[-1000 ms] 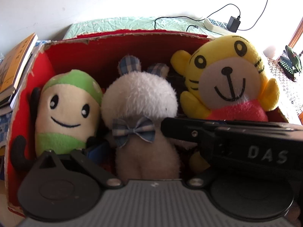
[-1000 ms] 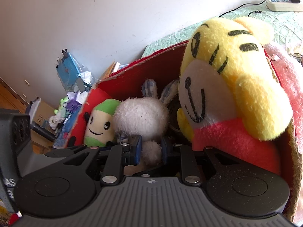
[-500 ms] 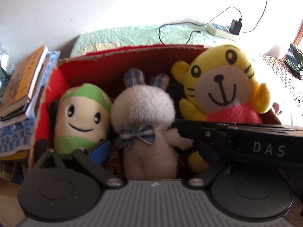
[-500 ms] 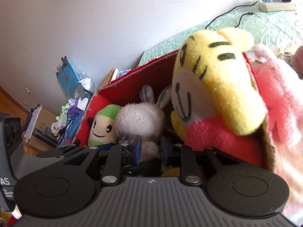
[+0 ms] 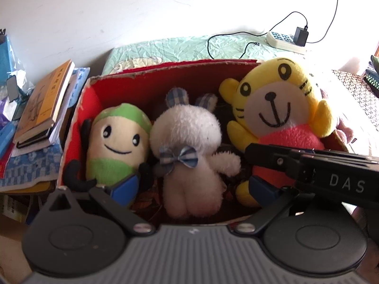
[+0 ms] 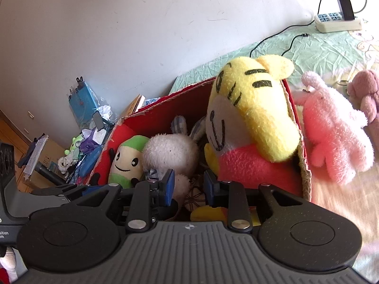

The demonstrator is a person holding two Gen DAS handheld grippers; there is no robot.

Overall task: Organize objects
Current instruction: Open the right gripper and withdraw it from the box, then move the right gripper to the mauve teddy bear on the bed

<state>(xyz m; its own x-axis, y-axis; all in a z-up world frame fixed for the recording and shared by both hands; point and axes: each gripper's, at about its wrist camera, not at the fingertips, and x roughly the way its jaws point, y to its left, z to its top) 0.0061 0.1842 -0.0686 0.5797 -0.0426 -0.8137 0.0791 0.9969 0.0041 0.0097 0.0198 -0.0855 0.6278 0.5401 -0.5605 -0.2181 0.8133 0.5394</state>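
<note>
A red cardboard box (image 5: 165, 75) holds three plush toys upright in a row. A cream toy with a green cap (image 5: 118, 142) is on the left, a white rabbit with a plaid bow (image 5: 189, 146) in the middle, and a yellow tiger in a pink shirt (image 5: 279, 113) on the right. My left gripper (image 5: 194, 188) is open at the box's near edge; its blue pads (image 5: 125, 187) stand clear on either side of the rabbit's body. My right gripper (image 6: 189, 185) reaches in from the right. Its jaws are opening, with the rabbit's white paw (image 6: 182, 184) loose in the gap.
A stack of books (image 5: 42, 104) leans by the box's left side. A power strip with a charger (image 5: 284, 39) lies on the green bedspread (image 5: 189, 47) behind. Outside the box's right wall lie a pink plush (image 6: 331, 130) and a darker pink one (image 6: 364, 94).
Both grippers have drawn back and up from the box, so more of the surroundings shows. The right gripper's pads have spread apart around the rabbit's paw. The pink plush has come into view.
</note>
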